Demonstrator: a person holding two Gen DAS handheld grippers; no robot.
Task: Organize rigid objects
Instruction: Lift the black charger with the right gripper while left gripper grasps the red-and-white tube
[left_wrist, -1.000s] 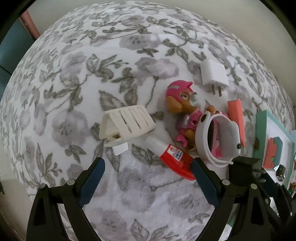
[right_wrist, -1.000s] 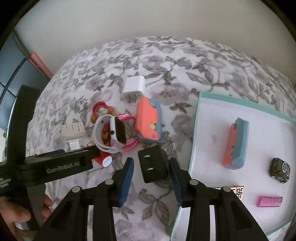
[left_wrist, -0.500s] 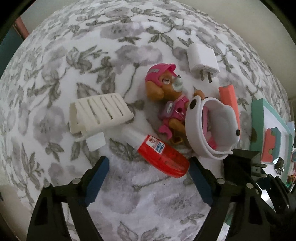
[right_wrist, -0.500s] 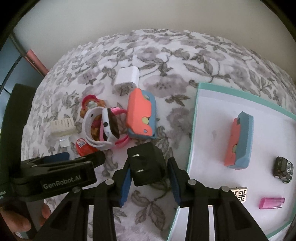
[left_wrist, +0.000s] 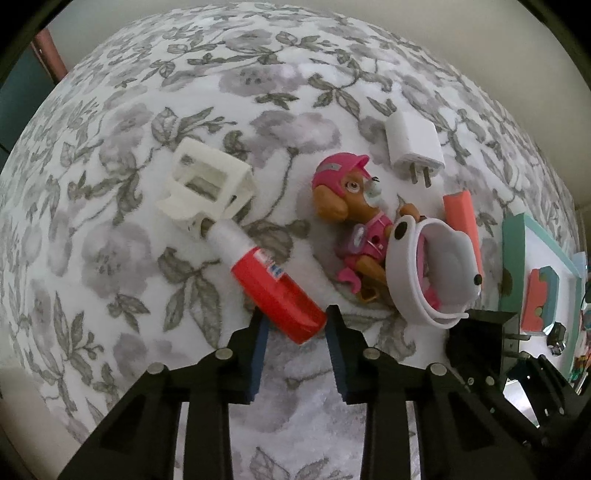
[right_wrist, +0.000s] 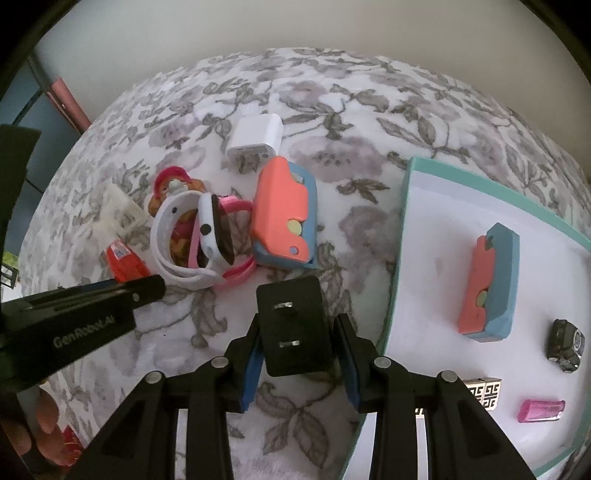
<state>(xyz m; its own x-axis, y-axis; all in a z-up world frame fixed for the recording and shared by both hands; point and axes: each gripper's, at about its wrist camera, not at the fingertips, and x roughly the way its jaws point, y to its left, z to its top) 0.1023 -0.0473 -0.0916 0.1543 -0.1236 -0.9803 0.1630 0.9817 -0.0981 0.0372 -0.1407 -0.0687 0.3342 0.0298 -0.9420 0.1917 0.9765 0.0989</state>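
Two grippers are in use, one in each of my hands, both pointing steeply down at the floral-patterned bedspread (left_wrist: 122, 258).

My left gripper (left_wrist: 295, 325) is closing its jaws on the red end of a red-and-white tube (left_wrist: 273, 288); the blue pads stand on either side of that end and appear to touch it. The tube's white cap end rests against a white slotted plastic clip (left_wrist: 207, 188).

My right gripper (right_wrist: 297, 350) is pressed together on a black plug adapter (right_wrist: 293, 325), whose two metal prongs face up toward the camera. The adapter sits between the blue pads, just left of the tray's edge.

Beside the tube, to its right in the left wrist view, lies a toy dog figure in a pink cap (left_wrist: 351, 210). A white smartwatch (right_wrist: 214, 236) stands on its looped strap over the figure's legs, with a pink band (right_wrist: 240, 236) behind it. A coral-and-blue block (right_wrist: 284, 218) lies just beside the watch, and a white charger (right_wrist: 256, 138) lies near the block's far end.

The teal-rimmed white tray (right_wrist: 402, 229) holds a second coral-and-blue block (right_wrist: 487, 284), a small dark toy car (right_wrist: 565, 343), a patterned black-and-white piece (right_wrist: 484, 391) and a pink lighter-shaped item (right_wrist: 543, 410), all apart from one another.
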